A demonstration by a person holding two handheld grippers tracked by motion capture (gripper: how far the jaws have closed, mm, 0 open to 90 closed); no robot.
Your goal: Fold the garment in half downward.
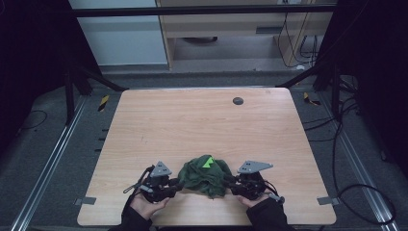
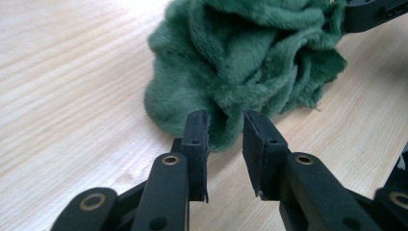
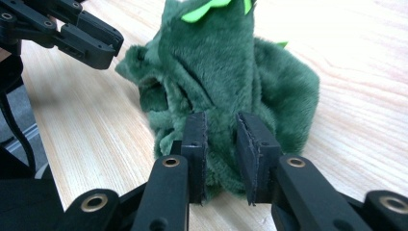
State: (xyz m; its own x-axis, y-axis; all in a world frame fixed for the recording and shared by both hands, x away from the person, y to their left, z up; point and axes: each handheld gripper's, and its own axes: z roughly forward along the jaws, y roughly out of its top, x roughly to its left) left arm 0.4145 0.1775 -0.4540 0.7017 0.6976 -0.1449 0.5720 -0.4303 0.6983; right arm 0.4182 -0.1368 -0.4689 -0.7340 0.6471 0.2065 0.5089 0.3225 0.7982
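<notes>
We see a crumpled green plush cloth [image 1: 204,175] near the worktop's [image 1: 202,120] near edge, long axis running left-right, between the left gripper [image 2: 226,132] and right gripper [image 3: 221,137], fingers of both narrowly parted around its folds.

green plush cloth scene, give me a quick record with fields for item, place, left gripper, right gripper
item: crumpled green plush cloth with bright green patches
place: near edge of the wooden table, between both grippers
left gripper: jaws slightly apart, at the cloth's edge, no fabric clamped
right gripper: jaws slightly apart, a fold of plush between them
</notes>
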